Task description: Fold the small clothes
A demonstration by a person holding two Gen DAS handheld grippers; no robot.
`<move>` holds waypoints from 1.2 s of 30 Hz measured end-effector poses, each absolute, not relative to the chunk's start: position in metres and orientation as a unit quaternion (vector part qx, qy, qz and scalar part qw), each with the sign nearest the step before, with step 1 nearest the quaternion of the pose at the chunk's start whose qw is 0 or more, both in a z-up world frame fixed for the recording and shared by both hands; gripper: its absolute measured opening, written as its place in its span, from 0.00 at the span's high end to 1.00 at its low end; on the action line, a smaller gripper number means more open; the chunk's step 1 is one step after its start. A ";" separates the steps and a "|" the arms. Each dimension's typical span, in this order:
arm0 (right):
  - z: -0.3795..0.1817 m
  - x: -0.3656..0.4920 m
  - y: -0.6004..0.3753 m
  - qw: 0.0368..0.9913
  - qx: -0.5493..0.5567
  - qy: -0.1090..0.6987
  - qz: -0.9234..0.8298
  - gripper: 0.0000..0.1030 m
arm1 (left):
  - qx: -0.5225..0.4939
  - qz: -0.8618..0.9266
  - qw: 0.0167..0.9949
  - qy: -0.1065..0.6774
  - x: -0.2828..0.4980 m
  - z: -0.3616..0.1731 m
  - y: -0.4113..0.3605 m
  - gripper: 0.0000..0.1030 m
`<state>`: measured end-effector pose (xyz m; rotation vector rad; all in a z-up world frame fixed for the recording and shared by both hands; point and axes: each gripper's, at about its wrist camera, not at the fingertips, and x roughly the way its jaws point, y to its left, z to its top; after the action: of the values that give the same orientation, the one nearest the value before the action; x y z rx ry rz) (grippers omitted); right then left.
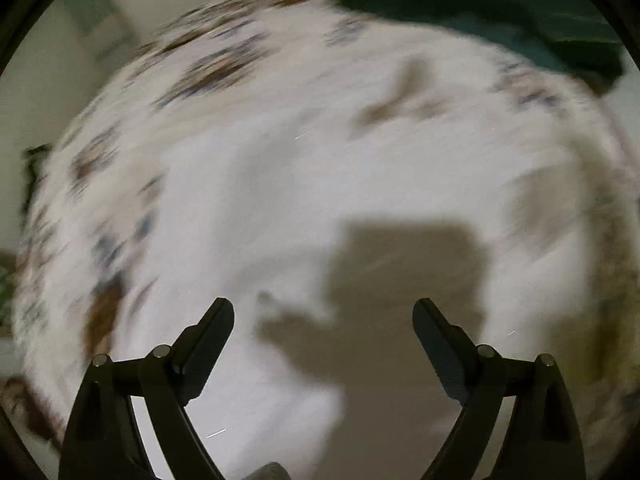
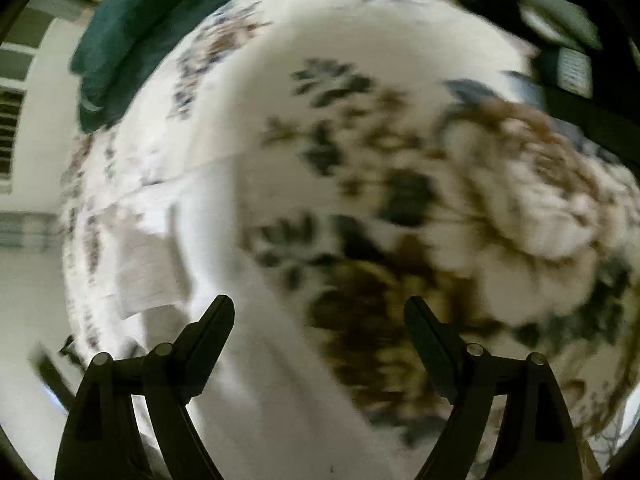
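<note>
Both views are blurred by motion. My left gripper (image 1: 323, 312) is open and empty above a white cloth (image 1: 280, 200) lying on a floral bedspread (image 1: 208, 68); its shadow falls on the cloth. My right gripper (image 2: 319, 312) is open and empty above the floral bedspread (image 2: 400, 200). A small white folded cloth (image 2: 150, 272) lies to the left of the right gripper, apart from it.
A dark teal cloth lies at the far edge of the bed, top right in the left wrist view (image 1: 480, 12) and top left in the right wrist view (image 2: 132, 32). Dark items (image 2: 568, 40) sit at the top right. The bed's left edge drops to the floor (image 2: 28, 280).
</note>
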<state>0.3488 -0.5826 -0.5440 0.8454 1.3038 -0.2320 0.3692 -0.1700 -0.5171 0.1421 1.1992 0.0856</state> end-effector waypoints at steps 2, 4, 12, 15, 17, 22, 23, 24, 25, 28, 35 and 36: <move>-0.546 0.373 -0.569 0.704 0.388 0.590 -0.080 0.14 | 0.114 0.093 0.800 0.582 0.347 -0.544 -0.139 0.11; -0.552 0.400 -0.550 0.700 0.389 0.597 -0.050 0.14 | 0.118 0.113 0.774 0.612 0.333 -0.572 -0.114 0.11; -0.602 0.480 -0.488 0.692 0.309 0.653 -0.018 0.41 | -0.002 0.111 0.771 0.627 0.339 -0.598 -0.077 0.00; -0.596 0.487 -0.463 0.727 0.202 0.656 -0.022 0.86 | -0.003 0.114 0.779 0.617 0.339 -0.598 -0.077 0.00; -0.584 0.489 -0.461 0.750 0.167 0.639 -0.031 0.87 | -0.006 0.109 0.783 0.612 0.337 -0.598 -0.075 0.00; -0.590 0.498 -0.473 0.741 0.147 0.654 -0.043 0.88 | -0.012 0.094 0.783 0.614 0.332 -0.595 -0.070 0.00; -0.594 0.500 -0.473 0.728 0.153 0.668 -0.028 0.87 | -0.012 0.093 0.782 0.617 0.334 -0.594 -0.073 0.00; -0.594 0.502 -0.477 0.721 0.167 0.672 -0.019 0.84 | -0.014 0.093 0.779 0.620 0.334 -0.592 -0.072 0.00; -0.590 0.503 -0.487 0.721 0.191 0.666 -0.013 0.77 | -0.019 0.092 0.776 0.624 0.335 -0.588 -0.070 0.00; -0.576 0.501 -0.541 0.729 0.277 0.624 -0.048 0.49 | -0.019 0.106 0.781 0.615 0.332 -0.571 -0.062 0.00; -0.636 0.528 -0.592 0.652 0.389 0.651 -0.008 0.48 | 0.004 0.147 0.791 0.594 0.317 -0.552 -0.047 0.00; -0.645 0.531 -0.585 0.636 0.402 0.659 0.011 0.48 | 0.009 0.153 0.788 0.596 0.315 -0.554 -0.045 0.00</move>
<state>0.5310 -0.5854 -0.6451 0.9179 1.5060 0.0250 0.3149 -0.0451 -0.5545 0.0199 1.2846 0.3290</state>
